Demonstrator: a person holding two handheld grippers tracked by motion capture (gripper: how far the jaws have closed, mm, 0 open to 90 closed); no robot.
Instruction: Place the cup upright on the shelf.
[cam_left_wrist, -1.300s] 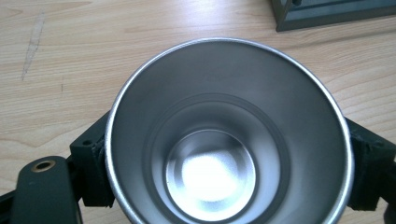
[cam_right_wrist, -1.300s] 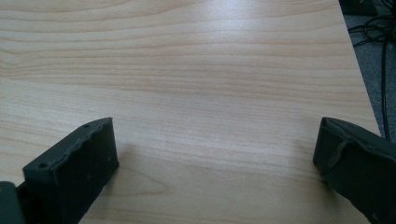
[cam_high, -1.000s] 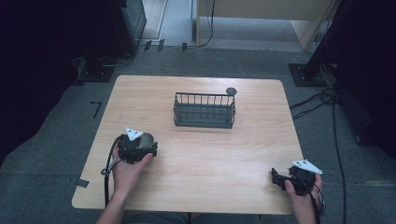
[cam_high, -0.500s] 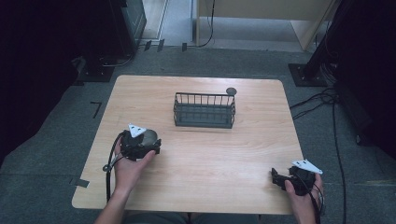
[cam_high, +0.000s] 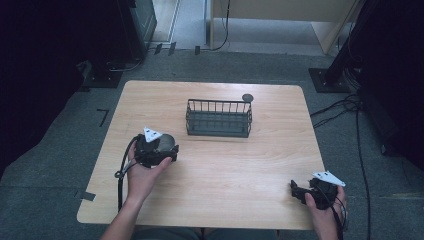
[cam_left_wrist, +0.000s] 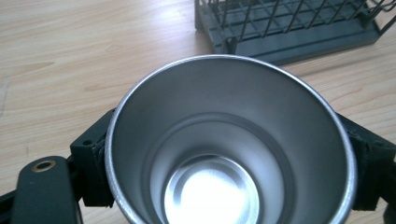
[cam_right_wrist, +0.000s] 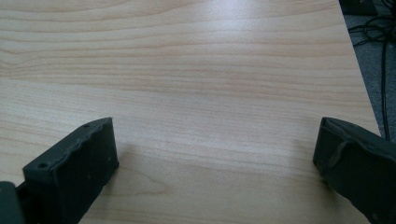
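Note:
A shiny metal cup (cam_left_wrist: 229, 144) sits between the jaws of my left gripper (cam_high: 162, 145), which is shut on its sides; in the left gripper view I look straight into its empty mouth. In the high view the cup (cam_high: 167, 140) is at the table's left middle, held over the wood. A dark wire basket (cam_high: 219, 118) stands at the table's centre back, and its near corner (cam_left_wrist: 261, 28) lies just beyond the cup. My right gripper (cam_high: 298, 192) rests near the front right edge, open, with bare wood between its fingers (cam_right_wrist: 74, 172).
The wooden table (cam_high: 240, 165) has grey floor all round. A small dark round knob (cam_high: 247, 97) stands at the basket's back right corner. Cables (cam_high: 345, 107) trail on the floor to the right, and dark stands flank the table's far side.
My left gripper has carried the cup rightward and a little forward, toward the basket. The right gripper has stayed in place.

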